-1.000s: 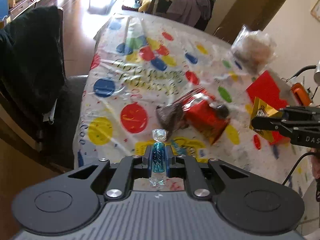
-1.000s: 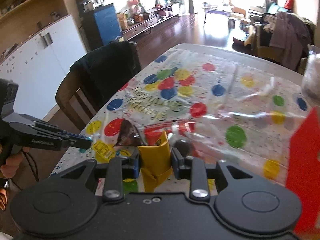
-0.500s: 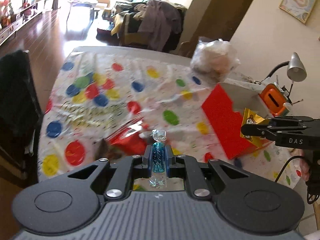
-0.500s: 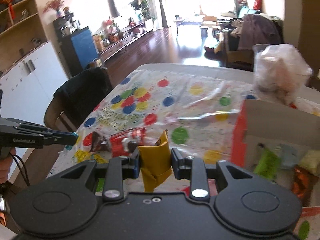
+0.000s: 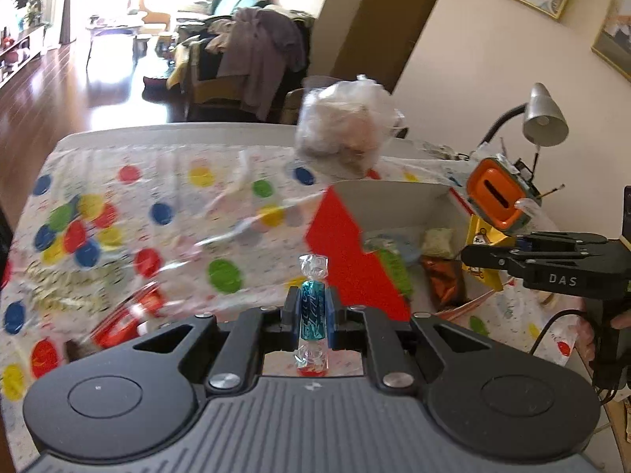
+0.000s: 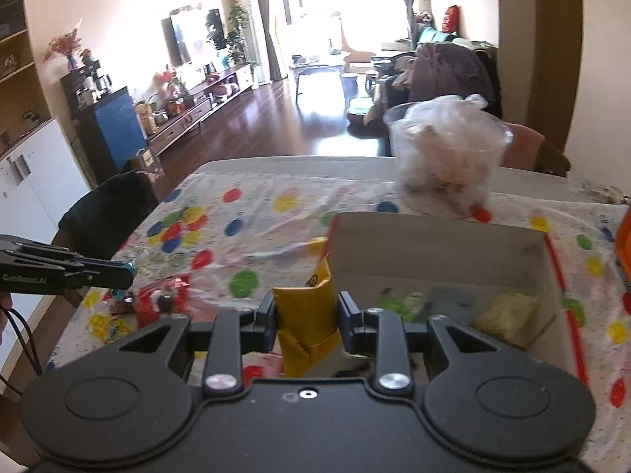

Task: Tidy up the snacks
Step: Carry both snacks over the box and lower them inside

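Observation:
My left gripper (image 5: 311,317) is shut on a blue wrapped candy (image 5: 312,307) and holds it above the table, just left of the red-sided box (image 5: 347,248). My right gripper (image 6: 307,315) is shut on a yellow snack packet (image 6: 309,315) and holds it at the near left corner of the same box (image 6: 434,244). From the left wrist view the right gripper (image 5: 479,254) hangs over the box's right side with the yellow packet (image 5: 483,250). The box holds several snacks, green (image 5: 392,268), pale yellow (image 6: 506,313) and brown (image 5: 441,280).
A red snack bag (image 6: 161,299) lies on the dotted tablecloth (image 5: 157,205) left of the box. A clear bag of food (image 5: 347,134) stands behind the box. An orange device (image 5: 497,193) and a desk lamp (image 5: 544,118) sit at the right. A dark chair (image 6: 106,213) stands at the table's left.
Both grippers have swung right toward the box, each still holding its snack. The box's inside has come into view in both wrist views.

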A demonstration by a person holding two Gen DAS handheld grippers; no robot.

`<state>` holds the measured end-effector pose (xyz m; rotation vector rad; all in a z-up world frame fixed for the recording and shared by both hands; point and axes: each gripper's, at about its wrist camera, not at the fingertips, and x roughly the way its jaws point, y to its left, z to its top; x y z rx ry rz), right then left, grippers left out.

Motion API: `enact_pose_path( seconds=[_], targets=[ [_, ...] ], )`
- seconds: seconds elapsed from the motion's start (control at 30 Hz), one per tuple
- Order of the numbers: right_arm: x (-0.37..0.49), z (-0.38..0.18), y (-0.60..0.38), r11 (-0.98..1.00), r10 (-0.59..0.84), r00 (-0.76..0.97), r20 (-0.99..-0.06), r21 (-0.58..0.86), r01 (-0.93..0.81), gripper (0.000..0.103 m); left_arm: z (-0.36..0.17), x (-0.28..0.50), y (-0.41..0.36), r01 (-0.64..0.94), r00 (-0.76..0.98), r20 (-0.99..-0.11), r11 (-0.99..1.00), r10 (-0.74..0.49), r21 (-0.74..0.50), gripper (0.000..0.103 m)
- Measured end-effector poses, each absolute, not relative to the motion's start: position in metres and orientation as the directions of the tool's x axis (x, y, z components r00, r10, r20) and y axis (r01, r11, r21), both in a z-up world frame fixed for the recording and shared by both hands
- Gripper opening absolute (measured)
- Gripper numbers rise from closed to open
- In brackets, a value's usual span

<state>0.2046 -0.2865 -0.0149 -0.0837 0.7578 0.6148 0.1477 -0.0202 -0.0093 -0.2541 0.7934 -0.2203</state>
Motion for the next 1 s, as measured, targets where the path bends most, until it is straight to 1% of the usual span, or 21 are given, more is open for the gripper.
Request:
enact_pose_path(
  seconds=[0.23, 0.5, 0.77, 1.0],
  targets=[
    [0.228, -0.019, -0.329, 0.85, 0.455, 0.583, -0.674, 0.132, -0.511, 0.029, -0.006, 0.18, -0.069, 0.134, 0.671, -0.677, 0.948, -0.301, -0.289, 0.012],
    [0.261, -0.032, -0.376, 0.877, 0.396, 0.582, -0.711, 0.105, -0.469, 0.029, -0.013, 0.218, -0.122, 0.155, 0.652, -0.698, 0.953, -0.297, -0.26, 0.012],
    [0.29, -0.059, -0.401, 0.89, 0.349, 0.544, -0.763, 0.089, -0.446, 0.029, -0.033, 0.258, -0.168, 0.149, 0.61, -0.748, 0.965, -0.262, -0.216, 0.012],
    [0.318, -0.081, -0.399, 0.883, 0.33, 0.492, -0.806, 0.08, -0.462, 0.029, -0.053, 0.293, -0.194, 0.122, 0.56, -0.798, 0.975, -0.223, -0.187, 0.012]
  ],
)
